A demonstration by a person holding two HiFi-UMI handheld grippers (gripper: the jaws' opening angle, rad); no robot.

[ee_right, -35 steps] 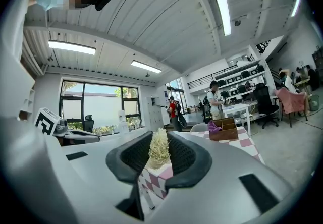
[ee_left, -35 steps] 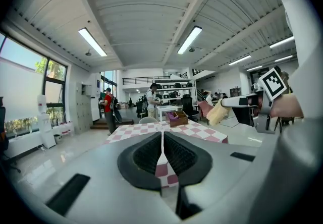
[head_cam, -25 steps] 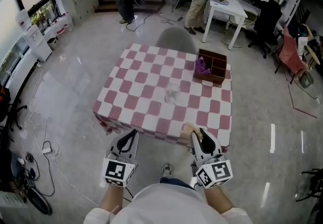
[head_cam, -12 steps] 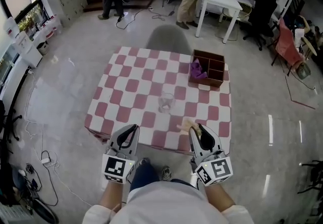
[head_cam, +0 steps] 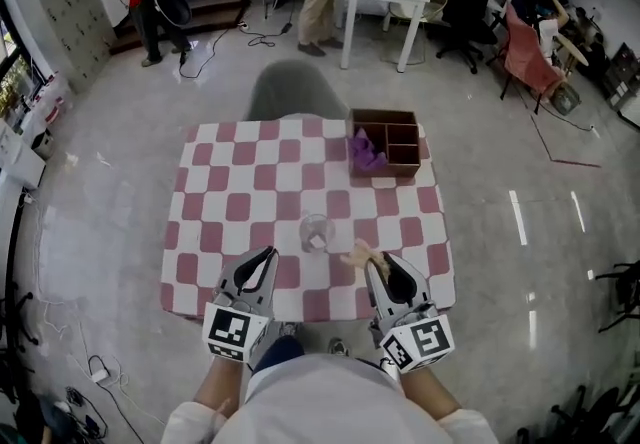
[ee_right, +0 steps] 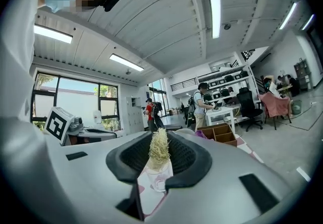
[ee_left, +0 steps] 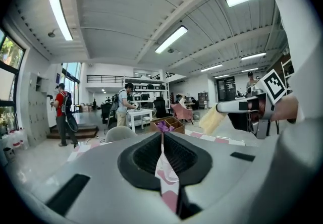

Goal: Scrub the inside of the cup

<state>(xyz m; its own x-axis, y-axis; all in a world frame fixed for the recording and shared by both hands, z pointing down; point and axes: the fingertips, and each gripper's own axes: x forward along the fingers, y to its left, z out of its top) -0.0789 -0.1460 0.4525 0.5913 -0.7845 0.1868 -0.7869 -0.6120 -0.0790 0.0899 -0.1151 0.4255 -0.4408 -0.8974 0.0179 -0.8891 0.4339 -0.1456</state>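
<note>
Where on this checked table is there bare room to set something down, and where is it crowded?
Bare: the tablecloth left of the cup; also the band between the cup and the wooden box. Crowded: the far right corner, filled by the box with its purple cloth, and the near edge, where the left gripper and right gripper flank the cup.

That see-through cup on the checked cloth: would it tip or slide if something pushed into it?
The cup looks empty and clear-walled, so probably light and easy to tip. It stands free on the tablecloth, which might slip under it. Steadying it first seems wise.
</note>
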